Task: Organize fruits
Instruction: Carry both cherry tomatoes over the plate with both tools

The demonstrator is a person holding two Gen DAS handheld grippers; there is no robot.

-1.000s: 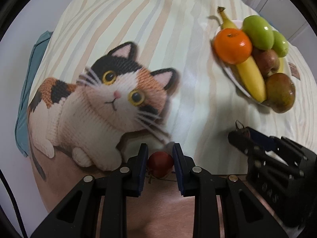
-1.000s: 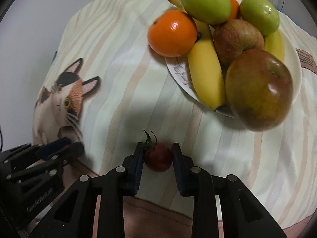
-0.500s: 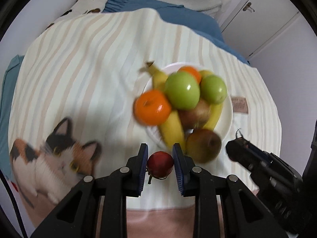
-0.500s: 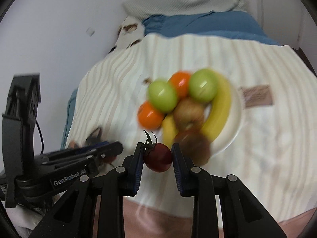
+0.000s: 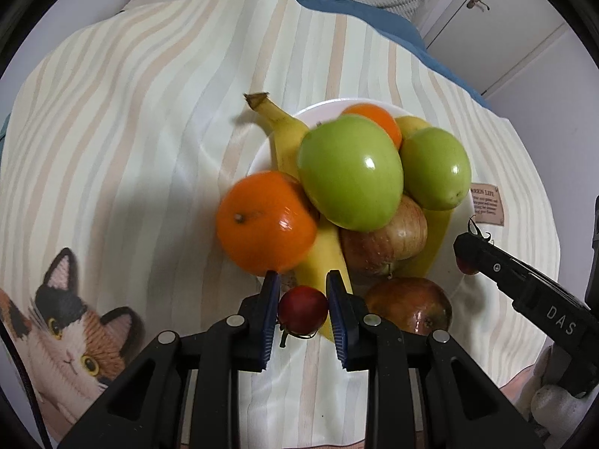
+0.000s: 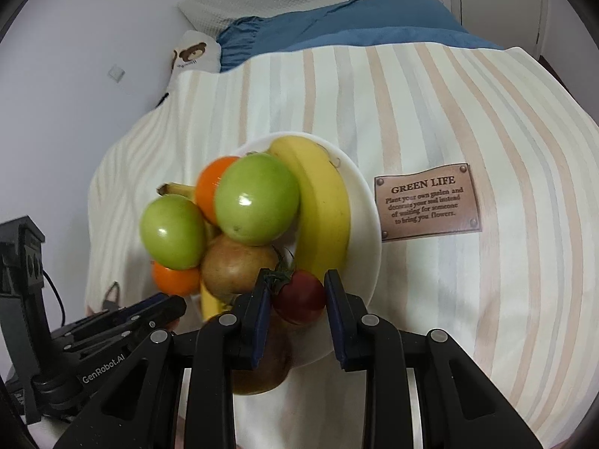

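My left gripper (image 5: 302, 312) is shut on a small red cherry tomato (image 5: 302, 313), held over the near edge of a white plate (image 5: 262, 153). The plate is piled with bananas (image 5: 284, 138), two green apples (image 5: 350, 172), oranges (image 5: 265, 222) and reddish apples (image 5: 410, 305). My right gripper (image 6: 295, 297) is shut on another red cherry tomato (image 6: 299, 299) with a green stem, held above the plate's (image 6: 363, 187) near side beside a banana (image 6: 324, 205). The right gripper also shows at the right of the left wrist view (image 5: 471, 254).
The plate sits on a striped cloth (image 5: 149, 112) with a cat picture (image 5: 67, 321) and a brown "GREEN LIFE" label (image 6: 426, 202). Blue bedding (image 6: 337, 26) and pillows lie behind. The left gripper shows at lower left in the right wrist view (image 6: 142, 314).
Both grippers have lifted and carried their tomatoes from over the cloth to the plate, which now fills the middle of both views. Both stay shut.
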